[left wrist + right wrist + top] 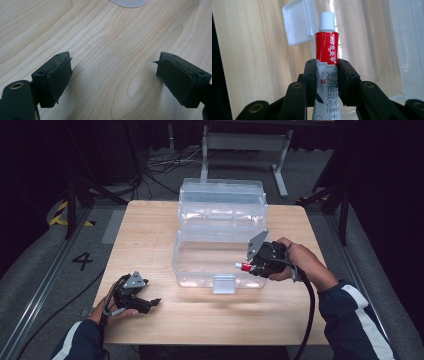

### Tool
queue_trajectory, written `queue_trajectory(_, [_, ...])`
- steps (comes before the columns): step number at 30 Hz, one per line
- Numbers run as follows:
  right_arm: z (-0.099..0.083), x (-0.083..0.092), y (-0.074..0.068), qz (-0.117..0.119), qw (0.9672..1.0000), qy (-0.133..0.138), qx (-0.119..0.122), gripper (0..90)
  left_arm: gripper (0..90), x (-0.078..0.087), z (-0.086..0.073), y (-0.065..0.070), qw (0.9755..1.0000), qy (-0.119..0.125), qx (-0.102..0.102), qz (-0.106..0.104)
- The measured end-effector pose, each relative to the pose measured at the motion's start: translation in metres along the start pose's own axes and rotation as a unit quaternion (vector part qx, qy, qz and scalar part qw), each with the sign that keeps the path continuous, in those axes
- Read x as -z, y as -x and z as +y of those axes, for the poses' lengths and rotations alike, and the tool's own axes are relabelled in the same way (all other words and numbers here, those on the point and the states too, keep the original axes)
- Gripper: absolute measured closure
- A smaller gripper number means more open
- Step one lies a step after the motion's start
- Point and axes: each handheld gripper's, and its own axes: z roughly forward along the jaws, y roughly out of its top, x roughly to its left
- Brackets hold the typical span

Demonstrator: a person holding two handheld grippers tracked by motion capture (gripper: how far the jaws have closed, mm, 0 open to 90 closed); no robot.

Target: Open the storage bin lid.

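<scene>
Looking down from the high view, the right gripper [248, 265] hangs over the front right part of the clear plastic storage box [220, 222], which sits open on the light wooden worktop [150, 235] with its lid tipped up at the back. Clamped in that gripper is a small red-and-white ointment tube with a white screw cap [243, 266], lying roughly level with the cap aimed left across the box. So the tube's long axis runs along the box, and the drop spot is straight below it, by the look of it. The left gripper [150, 302] sits well apart, resting near the front left edge of the worktop, so the right hand is clearly the nearer one.

Over in the left gripper view, the jaws stand wide apart with bare wood grain between them, nothing held.

The right gripper view has the tube [327, 50] pinched about midway along its length, cap end sticking out past the jaws. The box's white front latch [299, 22] shows just beside the cap, with the clear wall behind.
</scene>
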Motion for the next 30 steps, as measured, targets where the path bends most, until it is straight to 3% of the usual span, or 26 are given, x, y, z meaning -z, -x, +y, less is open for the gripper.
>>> queue_trajectory(13, [0.008, -0.006, 0.020, -0.006, 0.9998, -0.019, 0.003, 71.1, 13.3, 0.000, 0.000, 0.000, 1.0000, 0.000, 0.000, 0.000])
queue_trajectory(30, [0.021, -0.032, 0.041, 0.006, 0.9993, -0.037, -0.001, 71.1, 13.3, 0.000, 0.000, 0.000, 1.0000, 0.000, 0.000, 0.000])
